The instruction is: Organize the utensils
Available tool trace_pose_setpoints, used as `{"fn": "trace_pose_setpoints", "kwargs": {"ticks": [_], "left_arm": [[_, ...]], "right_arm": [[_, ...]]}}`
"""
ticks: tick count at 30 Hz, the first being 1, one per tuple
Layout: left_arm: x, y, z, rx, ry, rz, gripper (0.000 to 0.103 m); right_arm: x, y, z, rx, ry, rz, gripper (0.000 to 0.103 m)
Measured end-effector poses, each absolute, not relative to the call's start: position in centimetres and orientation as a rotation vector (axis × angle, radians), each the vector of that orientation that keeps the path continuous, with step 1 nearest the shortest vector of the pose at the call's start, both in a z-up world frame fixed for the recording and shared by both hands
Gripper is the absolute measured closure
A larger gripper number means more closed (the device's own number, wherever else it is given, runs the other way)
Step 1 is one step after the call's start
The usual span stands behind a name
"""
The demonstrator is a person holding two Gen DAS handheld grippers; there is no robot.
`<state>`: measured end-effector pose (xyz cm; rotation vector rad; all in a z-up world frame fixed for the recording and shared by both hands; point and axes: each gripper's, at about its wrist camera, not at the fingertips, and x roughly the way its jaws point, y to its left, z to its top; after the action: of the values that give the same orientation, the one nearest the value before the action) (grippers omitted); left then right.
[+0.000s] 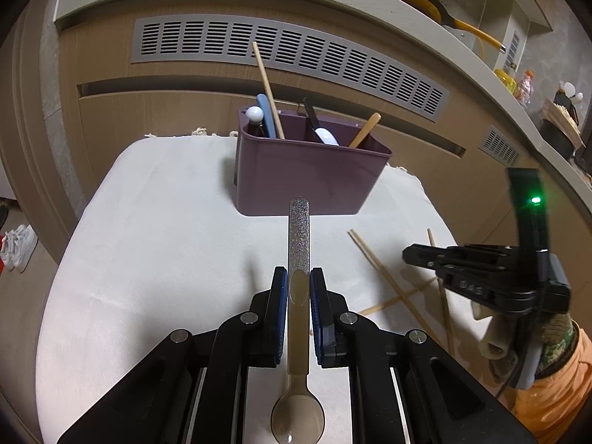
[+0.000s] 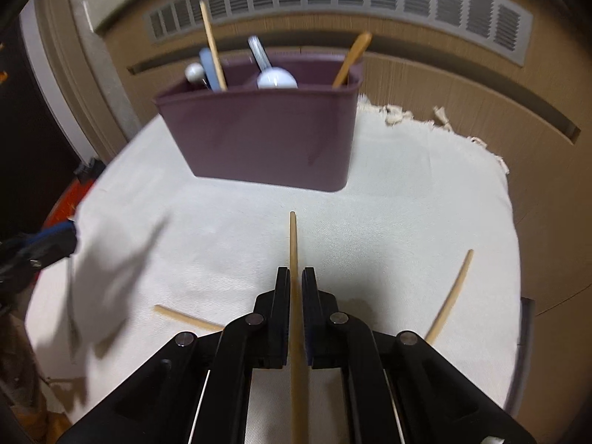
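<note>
Brown and see-through, the spoon [image 1: 298,336] sits pinched in the left tool [image 1: 299,288], with its glittery handle pointing at the purple bin [image 1: 307,181] and its bowl hanging back toward the person. The pads squeeze only the thin middle of the handle, so the spoon could twist or slide out on the way to the bin.

The right tool [image 2: 295,288] is closed on one wooden chopstick [image 2: 295,296], held near its middle. A stick that long and thin can swing like a seesaw, and the tip may bump the bin wall instead of going in.

The bin stands at the back of the counter [image 1: 148,259], which wears a white cloth. It has slots inside, and they are already busy: a tall chopstick [image 1: 267,88] and a blue thing on the left, a white spoon [image 1: 325,136] in the middle, a wooden handle [image 1: 365,129] on the right. A new piece could knock one of these, or land in the wrong slot.

More chopsticks [image 1: 384,277] lie crossed on the cloth near the right tool. Both tools are close to each other there, so they might bump, or the cloth could get pulled and tip the bin.
</note>
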<state>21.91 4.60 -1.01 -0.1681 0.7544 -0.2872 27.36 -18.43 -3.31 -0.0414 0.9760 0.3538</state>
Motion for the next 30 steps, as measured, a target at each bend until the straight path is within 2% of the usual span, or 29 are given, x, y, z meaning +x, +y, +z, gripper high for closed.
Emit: {"fn": "trace_pose_setpoints", "kwargs": {"ticks": [5,9,12,19,21,23,30], "left_arm": [[21.1,4.3,-0.6,-0.169,0.770,-0.294,0.090],[20.7,4.2,-0.5,-0.175,0.779,-0.288,0.090],[20.3,4.0,-0.3,-0.169,0.774,-0.286,0.090],[20.0,4.5,-0.3,-0.172,0.761,-0.296,0.090],[20.2,4.7,-0.5,-0.178,0.768,-0.296,0.090],[20.5,4.9,-0.9,-0.181,0.781,-0.294,0.091],[22.3,3.6,-3.0,-0.139,0.901,-0.293,0.087]], "right_arm": [[25.9,-18.8,-2.3,-0.040,0.956,0.365,0.096],[27.0,-18.0,-3.7,-0.085,1.019,0.371,0.096],[28.2,-17.2,-5.2,-0.095,1.064,0.370,0.088],[31.6,-15.3,-8.0,-0.141,1.127,0.328,0.082],[31.6,-14.7,-8.0,-0.187,1.116,0.326,0.082],[31.1,-13.9,-7.9,-0.229,1.109,0.339,0.097],[28.0,-14.5,-5.6,-0.132,1.051,0.418,0.097]]}}
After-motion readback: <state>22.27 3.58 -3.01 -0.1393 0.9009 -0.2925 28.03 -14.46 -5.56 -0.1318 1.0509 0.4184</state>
